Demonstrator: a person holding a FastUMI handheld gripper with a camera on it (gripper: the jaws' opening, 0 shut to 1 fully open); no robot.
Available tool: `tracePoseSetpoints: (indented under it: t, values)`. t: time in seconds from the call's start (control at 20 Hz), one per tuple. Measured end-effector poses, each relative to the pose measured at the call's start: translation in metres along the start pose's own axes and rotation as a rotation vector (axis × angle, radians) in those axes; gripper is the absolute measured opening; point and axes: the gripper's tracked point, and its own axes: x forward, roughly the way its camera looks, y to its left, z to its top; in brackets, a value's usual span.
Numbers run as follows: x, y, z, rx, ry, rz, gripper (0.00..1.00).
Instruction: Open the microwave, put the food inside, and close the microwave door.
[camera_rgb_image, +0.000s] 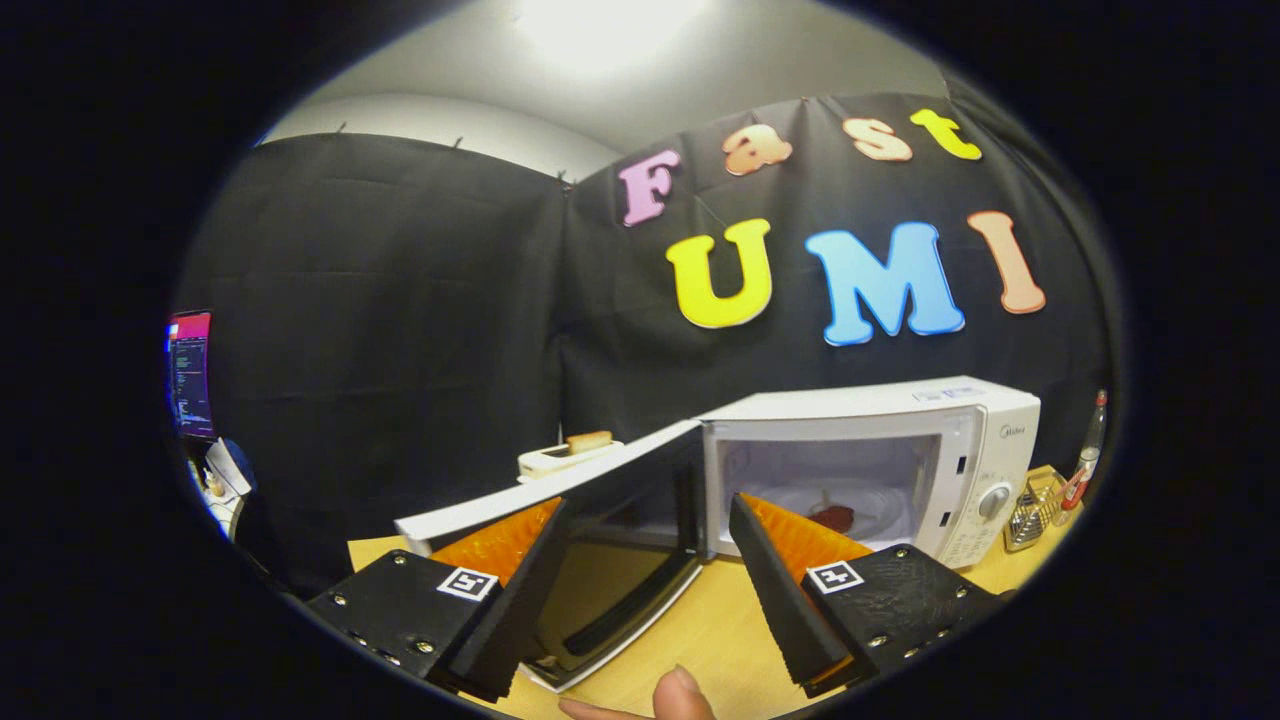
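A white microwave (900, 440) stands on the wooden table (700, 630) beyond my fingers, its cavity lit and open. Its door (560, 520) is swung wide out to the left, reaching toward the left finger. Inside, on the white turntable plate (880, 505), lies a small dark red piece of food (835, 517). My gripper (650, 555) is open, held back from the microwave with nothing between its fingers. The left finger (520, 590) overlaps the door's inner face; the right finger (770, 580) is in front of the cavity's lower edge.
A white toaster (565, 455) with a slice of bread in it stands behind the open door. A wire basket (1030, 512) and a bottle (1085, 460) stand right of the microwave. A fingertip (680, 695) shows at the table's near edge. A monitor (190, 375) glows far left.
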Motion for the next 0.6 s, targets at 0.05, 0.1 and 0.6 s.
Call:
tracePoseSetpoints:
  t: [0.05, 0.1, 0.6]
  values:
    - [-0.006, 0.015, 0.014, 0.004, -0.045, 0.024, 0.97]
    - [-0.013, 0.029, 0.026, 0.01, -0.078, 0.052, 0.97]
    - [0.002, 0.176, -0.039, -0.103, 0.062, 0.287, 0.97]
